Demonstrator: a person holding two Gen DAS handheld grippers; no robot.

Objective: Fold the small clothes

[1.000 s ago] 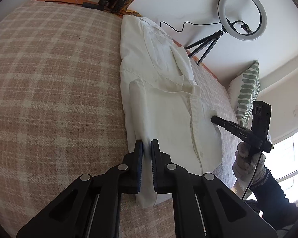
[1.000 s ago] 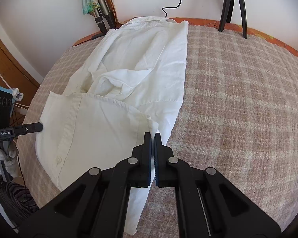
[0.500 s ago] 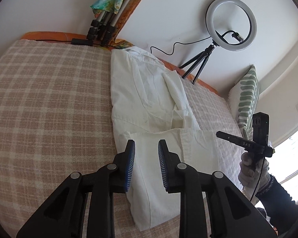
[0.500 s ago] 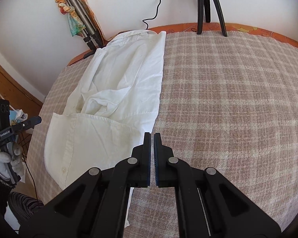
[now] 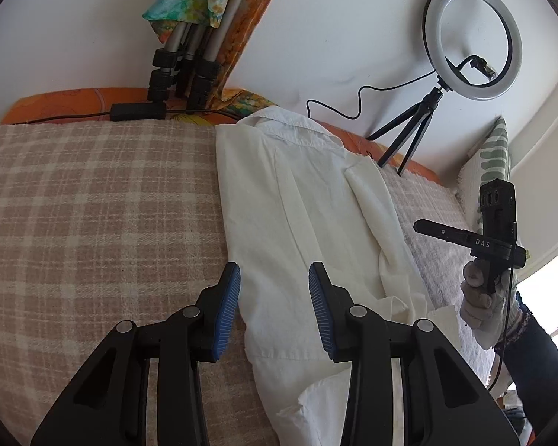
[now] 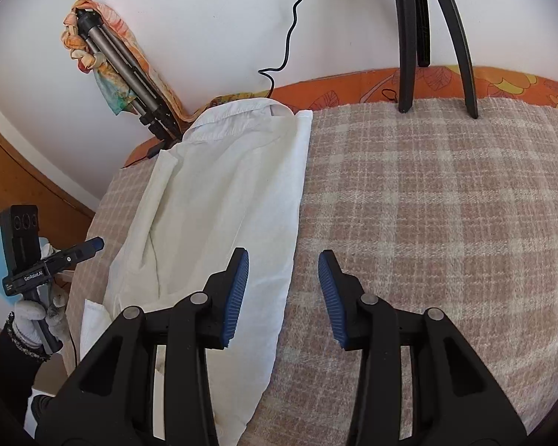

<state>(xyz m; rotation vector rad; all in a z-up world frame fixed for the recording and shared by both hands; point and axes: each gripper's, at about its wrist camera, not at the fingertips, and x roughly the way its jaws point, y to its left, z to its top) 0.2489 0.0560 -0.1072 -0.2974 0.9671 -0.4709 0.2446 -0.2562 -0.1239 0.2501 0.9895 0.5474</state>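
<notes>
Your left gripper (image 5: 274, 306) and right gripper (image 6: 283, 293) both gape empty above the white cotton shirt (image 5: 305, 230), lying just ahead on the checked blanket (image 6: 427, 223). Sides look folded into a strip; crosswise folds remain.

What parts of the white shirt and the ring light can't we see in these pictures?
- Shirt hem, left wrist view: hidden behind the open left claw and cut off by the bottom edge.
- Shirt sleeves: folded under, both views.
- Ring light ring, right wrist view: cut off by the top edge; only tripod legs show.
</notes>
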